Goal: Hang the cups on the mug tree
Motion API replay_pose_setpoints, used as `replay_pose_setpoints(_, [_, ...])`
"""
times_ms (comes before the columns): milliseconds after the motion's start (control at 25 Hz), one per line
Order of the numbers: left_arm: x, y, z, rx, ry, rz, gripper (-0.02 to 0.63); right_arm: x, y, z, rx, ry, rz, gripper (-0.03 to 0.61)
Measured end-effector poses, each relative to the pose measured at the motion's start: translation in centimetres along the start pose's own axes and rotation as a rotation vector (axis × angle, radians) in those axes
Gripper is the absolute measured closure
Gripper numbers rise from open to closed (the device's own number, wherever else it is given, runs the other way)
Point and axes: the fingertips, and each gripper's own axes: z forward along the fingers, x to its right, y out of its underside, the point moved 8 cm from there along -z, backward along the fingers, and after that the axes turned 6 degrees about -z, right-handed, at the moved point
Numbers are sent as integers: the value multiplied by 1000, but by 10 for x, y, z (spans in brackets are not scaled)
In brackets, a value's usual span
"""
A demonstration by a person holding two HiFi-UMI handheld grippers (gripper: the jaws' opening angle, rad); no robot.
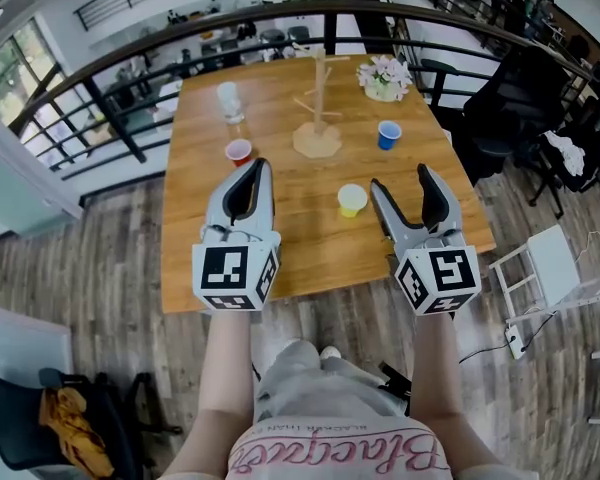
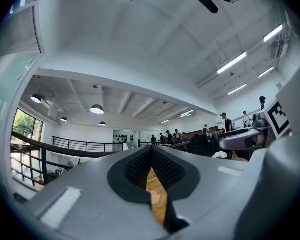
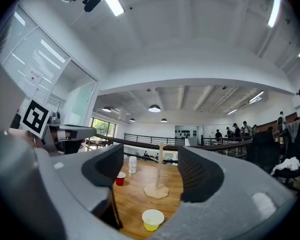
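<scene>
Right gripper (image 1: 400, 180): jaws wide apart, nothing between them.
Yellow cup (image 1: 352, 200): upright on the table (image 1: 280, 248), at 9 o'clock, just beside the jaw.
Blue cup (image 1: 389, 135): 12 o'clock.
Mug tree (image 1: 317, 118): 11 o'clock, farther.
Left gripper (image 1: 252, 165): closed, empty; red cup (image 1: 238, 152) at 12 o'clock.

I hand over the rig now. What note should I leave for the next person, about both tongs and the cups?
Left tongs: shut, empty.
Right tongs: open, empty; the yellow cup stands just ahead of them, not touched.
Things: the tree stands upright on the table. The red cup is to its left, the clear cup beyond the red one, the blue cup to its right.
Done: nothing; no cup hangs on the tree.
Left: hang all four cups.
</scene>
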Motion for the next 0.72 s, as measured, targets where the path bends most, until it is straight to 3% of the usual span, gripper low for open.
replay_pose_setpoints(160, [1, 5, 7, -10, 0, 1, 603, 3, 8, 10, 13, -8, -4, 193])
replay_pose_setpoints(400, [-3, 15, 19, -27, -1, 4, 602, 6, 34, 27, 20, -38, 47, 192])
replay_pose_setpoints(720, [-12, 44, 35, -96, 8, -6, 603, 4, 90, 47, -78, -34, 101, 192])
